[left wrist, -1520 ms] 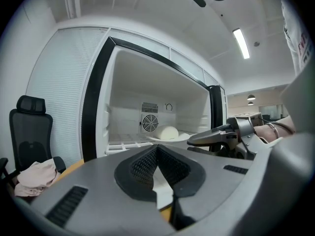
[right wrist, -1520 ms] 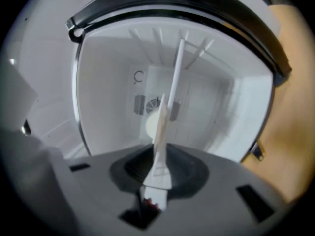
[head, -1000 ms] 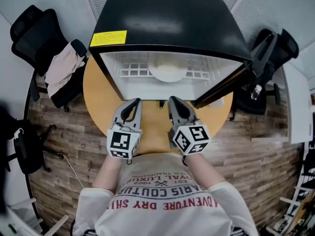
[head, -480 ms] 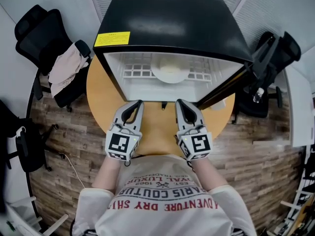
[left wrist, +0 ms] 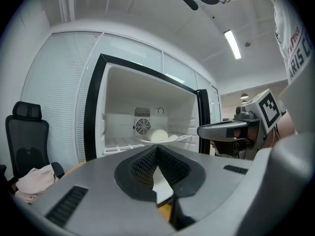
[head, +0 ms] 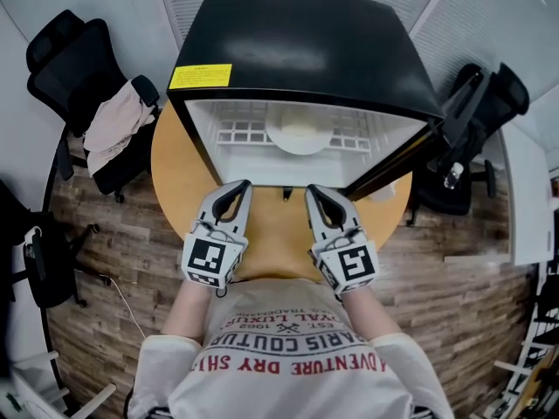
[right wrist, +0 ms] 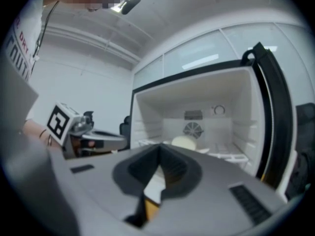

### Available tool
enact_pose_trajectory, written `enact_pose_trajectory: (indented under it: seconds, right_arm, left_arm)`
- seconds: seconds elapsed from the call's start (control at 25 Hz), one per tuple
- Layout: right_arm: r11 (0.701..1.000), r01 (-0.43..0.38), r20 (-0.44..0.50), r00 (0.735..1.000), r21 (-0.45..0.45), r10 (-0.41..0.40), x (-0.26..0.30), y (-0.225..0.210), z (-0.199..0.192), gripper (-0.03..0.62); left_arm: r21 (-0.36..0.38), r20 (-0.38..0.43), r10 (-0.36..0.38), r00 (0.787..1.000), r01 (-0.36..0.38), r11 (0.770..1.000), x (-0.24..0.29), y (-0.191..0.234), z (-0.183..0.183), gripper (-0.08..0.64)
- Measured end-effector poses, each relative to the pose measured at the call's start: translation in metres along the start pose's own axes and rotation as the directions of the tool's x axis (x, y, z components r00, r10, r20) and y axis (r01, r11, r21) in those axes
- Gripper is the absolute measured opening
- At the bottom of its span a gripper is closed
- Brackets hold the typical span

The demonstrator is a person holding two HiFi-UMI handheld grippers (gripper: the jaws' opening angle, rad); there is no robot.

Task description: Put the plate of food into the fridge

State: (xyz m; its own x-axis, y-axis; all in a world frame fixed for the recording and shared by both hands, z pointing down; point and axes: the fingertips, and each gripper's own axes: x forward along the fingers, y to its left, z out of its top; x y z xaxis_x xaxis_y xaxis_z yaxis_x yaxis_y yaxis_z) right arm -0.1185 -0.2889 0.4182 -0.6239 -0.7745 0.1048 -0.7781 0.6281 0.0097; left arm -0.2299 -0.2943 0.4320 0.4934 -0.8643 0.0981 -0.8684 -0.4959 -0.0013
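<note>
A white plate (head: 299, 138) with a pale mound of food (head: 297, 130) sits on the wire shelf inside the open black fridge (head: 297, 51). In the left gripper view the plate (left wrist: 170, 138) lies straight ahead, deep in the fridge, and in the right gripper view the food (right wrist: 183, 142) shows there too. My left gripper (head: 238, 185) and right gripper (head: 311, 190) hover side by side over the table, just outside the fridge opening. Both are shut and empty, pads meeting at the tips (left wrist: 156, 149) (right wrist: 159, 159).
The fridge stands on a round wooden table (head: 175, 173). Its door (head: 393, 160) swings open to the right. A black chair with a pinkish cloth (head: 109, 125) stands at the left, and another black chair (head: 476, 112) at the right. Wood floor surrounds the table.
Both grippers have drawn back a little from the fridge opening toward the person. The plate has stayed on the shelf.
</note>
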Motion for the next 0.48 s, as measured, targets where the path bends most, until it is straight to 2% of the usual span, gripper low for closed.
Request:
enact_pose_trajectory:
  seconds: [0.2, 0.48]
  right_arm:
    - [1.000, -0.008, -0.013, 1.000, -0.013, 0.008, 0.0002, 0.0016, 0.0008, 0.028]
    - [1.000, -0.019, -0.025, 0.999, -0.018, 0.019, 0.0034, 0.0040, 0.0016, 0.028]
  left_arm:
    - [-0.038, -0.017, 0.014, 1.000, -0.014, 0.999, 0.0038, -0.0018, 0.0033, 0.028]
    - [-0.019, 0.002, -0.009, 1.000, 0.009, 1.000, 0.0028, -0.0062, 0.0096, 0.028]
